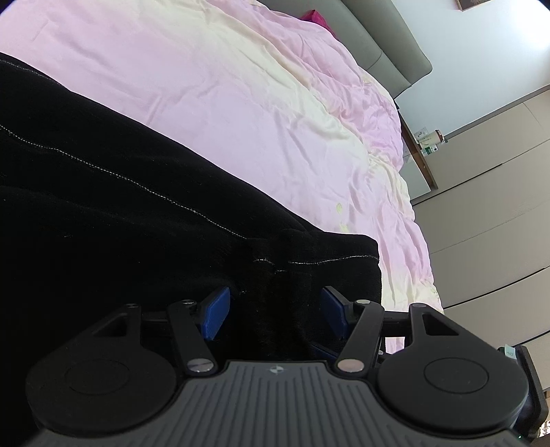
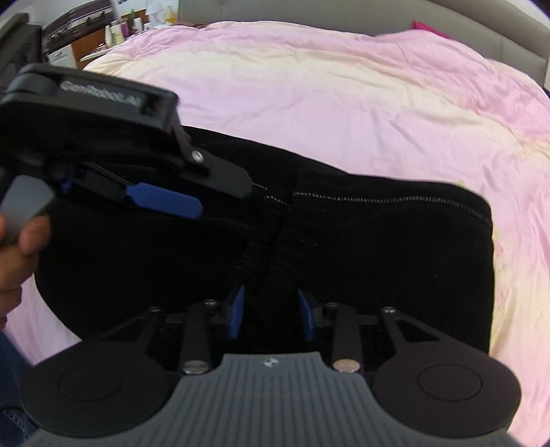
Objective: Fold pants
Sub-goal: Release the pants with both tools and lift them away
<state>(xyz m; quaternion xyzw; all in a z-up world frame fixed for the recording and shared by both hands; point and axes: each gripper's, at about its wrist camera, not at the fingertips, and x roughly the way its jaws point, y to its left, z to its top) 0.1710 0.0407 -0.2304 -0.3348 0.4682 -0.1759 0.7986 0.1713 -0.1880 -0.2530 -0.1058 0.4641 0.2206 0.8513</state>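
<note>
The left gripper (image 1: 273, 311) stands well open, its blue pads (image 1: 216, 311) set apart on either side of a rumpled fold of the black pants (image 1: 120, 213). Cloth lies between the pads, but neither pad presses on it. From the right wrist view the same left gripper (image 2: 197, 208) comes in from the left, one blue finger lying over the dark cloth, with a hand (image 2: 17, 254) on its grey handle at the left edge.

The right gripper (image 2: 271, 314) is narrower, its pads (image 2: 237, 311) close on either side of a raised ridge of cloth at the middle seam. That view is blurred, and I cannot tell whether the pads pinch the ridge or only flank it.

The pants spread out from both grippers across the near part of the bed (image 1: 240, 113). They are black with pale stitching running along the seams, and they lie bunched where the two legs meet. In the left wrist view their hem ends close to the bed's right edge; in the right wrist view they run from the left edge nearly to the right one. Beyond them the pink and cream cover stretches crumpled to the grey headboard (image 1: 388, 44), with a magenta cloth (image 1: 318, 17) lying against it.
</note>
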